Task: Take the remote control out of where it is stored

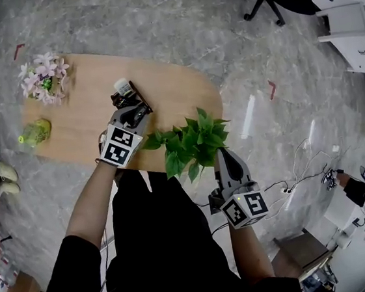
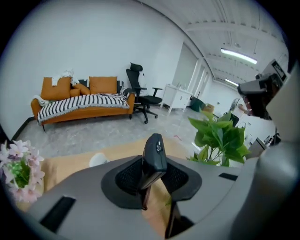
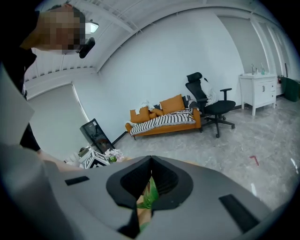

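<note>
Gripping the slim black plastic remote control (image 2: 154, 152) above its dark holder (image 1: 123, 100), left fingers (image 2: 129, 176) should lift straight; right fingers (image 3: 171, 180) closed.

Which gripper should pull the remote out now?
Left. The left gripper has its jaws clamped on the remote control; the right gripper sits by the plant, jaws together.

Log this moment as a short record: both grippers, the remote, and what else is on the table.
Left gripper: shut on remote control, at the dark holder
Right gripper: shut, empty, beside the green plant
Table: wooden; pink flowers at its left end
Remote clear of holder: cannot tell
</note>
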`<state>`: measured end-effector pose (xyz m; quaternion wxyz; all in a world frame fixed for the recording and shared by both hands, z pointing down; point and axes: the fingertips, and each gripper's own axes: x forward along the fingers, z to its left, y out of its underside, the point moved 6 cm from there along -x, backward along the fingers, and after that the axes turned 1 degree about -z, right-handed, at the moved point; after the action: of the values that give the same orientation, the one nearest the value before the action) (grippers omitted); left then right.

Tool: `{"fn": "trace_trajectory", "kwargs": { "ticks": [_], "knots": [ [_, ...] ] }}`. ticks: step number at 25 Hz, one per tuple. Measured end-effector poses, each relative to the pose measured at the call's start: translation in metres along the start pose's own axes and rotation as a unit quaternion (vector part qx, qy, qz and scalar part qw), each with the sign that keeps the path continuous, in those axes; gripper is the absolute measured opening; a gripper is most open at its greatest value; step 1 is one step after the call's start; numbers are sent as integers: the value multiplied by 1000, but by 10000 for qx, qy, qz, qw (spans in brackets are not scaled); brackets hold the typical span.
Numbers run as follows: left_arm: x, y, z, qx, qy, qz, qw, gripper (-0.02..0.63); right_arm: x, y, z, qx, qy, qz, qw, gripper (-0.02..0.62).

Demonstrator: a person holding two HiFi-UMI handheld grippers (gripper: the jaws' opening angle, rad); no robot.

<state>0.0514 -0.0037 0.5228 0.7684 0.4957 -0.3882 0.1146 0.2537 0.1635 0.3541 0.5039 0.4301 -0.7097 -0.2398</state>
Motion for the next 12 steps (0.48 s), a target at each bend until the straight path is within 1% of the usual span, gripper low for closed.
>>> {"fn": "trace_trajectory", "kwargs": {
  "ticks": [3, 6, 10, 12],
  "knots": [
    [-31, -16, -4, -409, 8, -542, 9977, 114, 12, -7, 15, -136, -321, -2, 9994, 8],
    [-62, -20, -7, -736, -34, -1001, 9922, 114, 28, -16, 34, -255, -709, -5, 9972, 8],
    [-106, -2, -2, -1102, -238, -1395, 9838, 114, 47, -18, 66, -559, -1143, 77, 9918, 8],
    [-126, 15, 4, -1462, -304, -1587, 9760, 114, 55, -12, 79, -657, -1317, 209, 9889, 8]
  ]
}}
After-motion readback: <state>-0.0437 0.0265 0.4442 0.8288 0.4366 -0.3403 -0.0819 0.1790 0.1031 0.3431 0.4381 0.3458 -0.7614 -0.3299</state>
